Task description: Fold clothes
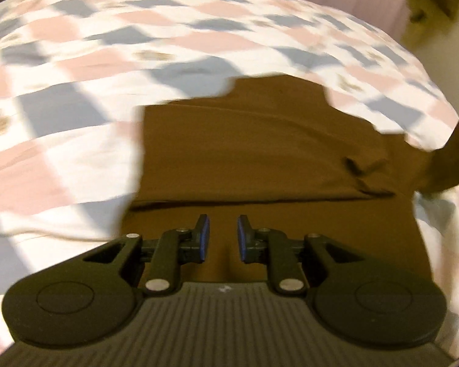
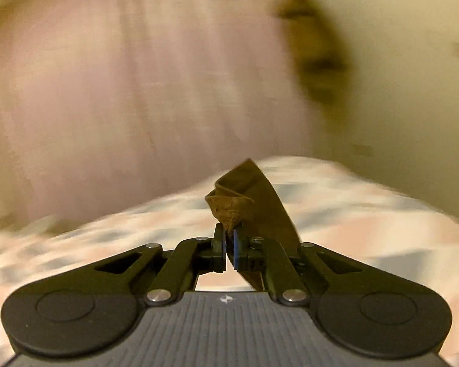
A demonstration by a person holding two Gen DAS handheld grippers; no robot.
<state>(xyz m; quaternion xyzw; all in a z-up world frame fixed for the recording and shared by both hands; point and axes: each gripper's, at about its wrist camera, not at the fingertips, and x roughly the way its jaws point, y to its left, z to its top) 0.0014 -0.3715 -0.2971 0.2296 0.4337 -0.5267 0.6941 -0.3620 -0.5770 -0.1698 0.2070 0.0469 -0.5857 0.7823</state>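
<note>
**Brown garment half-flat on the bed, one end pinched up by the right gripper**

The garment [image 1: 260, 140] lies spread over a checked bedspread [image 1: 76, 61], its cloth mostly flat with a fold line or hem running across it just ahead of the left gripper [image 1: 222, 238]. That gripper hovers low over the near part of the cloth with its jaws parted and nothing between its blue pads [image 1: 205, 238]. At the right edge of the left wrist view, a strip of the same brown cloth rises off the bed and out of frame.

The right gripper [image 2: 229, 249] is closed on a bunched end of the garment [image 2: 229, 208]; a crumpled tuft stands above the pads and a band of cloth trails down past the right finger toward the bed. Both views are blurred (the background wall and a dark smear on it cannot be read), so finer details such as seams or buttons are not clear.

By my judgement the cloth is light and limp: it drapes, wrinkles where pinched, and will sag between any two holds. It should not slip readily from the pads, but a single pinch lets it twist and bunch. Good places to take hold are a corner or a hemmed edge, where the layers are thicker and the grip controls a straight line. What kind of garment it is, and how many folds it already carries, I cannot tell.
</note>
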